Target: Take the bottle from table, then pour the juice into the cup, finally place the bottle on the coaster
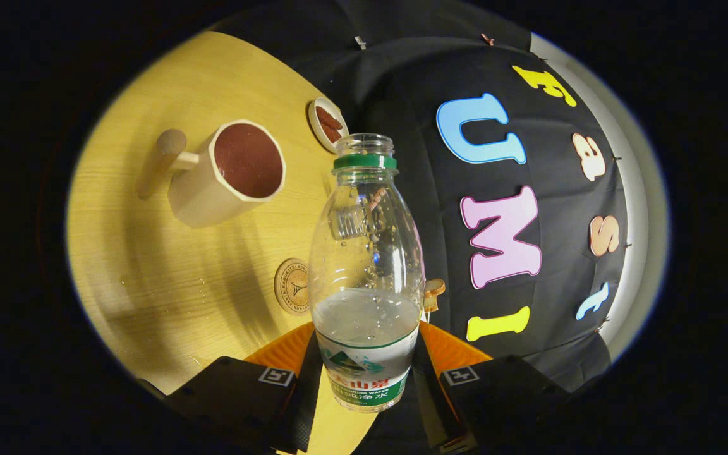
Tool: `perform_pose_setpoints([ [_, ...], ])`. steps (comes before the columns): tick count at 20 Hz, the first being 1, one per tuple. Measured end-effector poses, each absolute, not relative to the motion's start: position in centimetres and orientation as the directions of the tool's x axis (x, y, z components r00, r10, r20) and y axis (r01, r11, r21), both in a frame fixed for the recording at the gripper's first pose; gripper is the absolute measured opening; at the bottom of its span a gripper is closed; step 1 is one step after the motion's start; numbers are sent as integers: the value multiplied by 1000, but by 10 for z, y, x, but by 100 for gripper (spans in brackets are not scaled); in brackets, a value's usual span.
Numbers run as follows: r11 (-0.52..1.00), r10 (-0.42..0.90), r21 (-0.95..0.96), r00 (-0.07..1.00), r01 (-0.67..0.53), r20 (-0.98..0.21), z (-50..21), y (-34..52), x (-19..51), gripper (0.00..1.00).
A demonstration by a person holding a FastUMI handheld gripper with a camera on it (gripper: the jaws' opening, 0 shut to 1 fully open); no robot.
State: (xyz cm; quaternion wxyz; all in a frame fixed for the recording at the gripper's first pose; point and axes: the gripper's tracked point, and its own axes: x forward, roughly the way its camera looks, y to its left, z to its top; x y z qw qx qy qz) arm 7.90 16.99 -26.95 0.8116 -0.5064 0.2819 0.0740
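The gripper (367, 379) holds the clear plastic bottle with a green neck ring (367, 265) at its labelled lower part, one finger pressing on each side. The bottle is lifted above the light wooden table (149, 265), near its edge by the black cloth wall, with its open mouth pointing away from the fingers. Some clear liquid sits in its lower half. The cream octagonal cup with a wooden handle (228, 174) stands beyond the fingers and to the left, its opening turned toward the bottle. I judge the bottle must move left and tip its mouth over the cup. The round wooden coaster (292, 285) lies on the table just left of the bottle.
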Motion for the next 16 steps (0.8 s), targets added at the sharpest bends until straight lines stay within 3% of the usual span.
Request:
perform_pose_setpoints([
  [16,242,-189,-830,815,-502,-548,-278,169,96,70],
])
